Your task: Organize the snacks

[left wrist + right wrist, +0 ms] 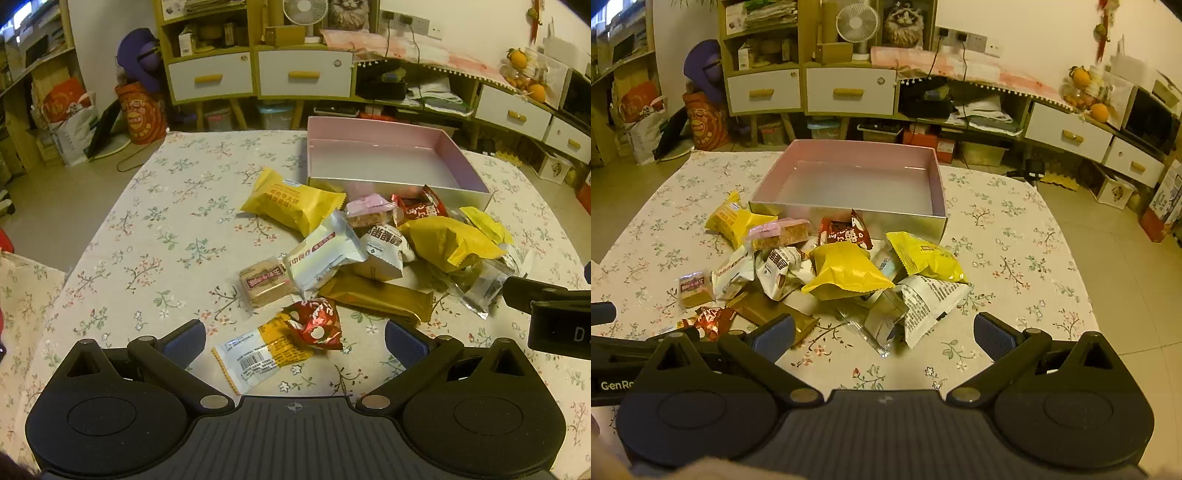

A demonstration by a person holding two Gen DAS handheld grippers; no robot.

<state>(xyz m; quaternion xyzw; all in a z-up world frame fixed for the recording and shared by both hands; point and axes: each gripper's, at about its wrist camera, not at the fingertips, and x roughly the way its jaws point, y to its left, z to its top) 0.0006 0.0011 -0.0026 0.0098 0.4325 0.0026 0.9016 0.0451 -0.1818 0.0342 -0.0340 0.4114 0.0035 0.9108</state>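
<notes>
Gold bar wrapper [376, 297] half buried under packets, small print unreadable

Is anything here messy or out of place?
Yes: the snacks lie in a loose, overlapping heap on the flowered tablecloth, in front of the pink box, which has nothing in it. Nothing looks torn or spilled.

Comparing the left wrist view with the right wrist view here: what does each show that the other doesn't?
Only the left wrist view shows the white-and-orange barcode packet whole, lying nearest the open left hand-held gripper.

Only the right wrist view shows the white packet with black print whole, ahead of the open right hand-held gripper.

Both show the empty pink box behind the snack pile on the floral tablecloth.
</notes>
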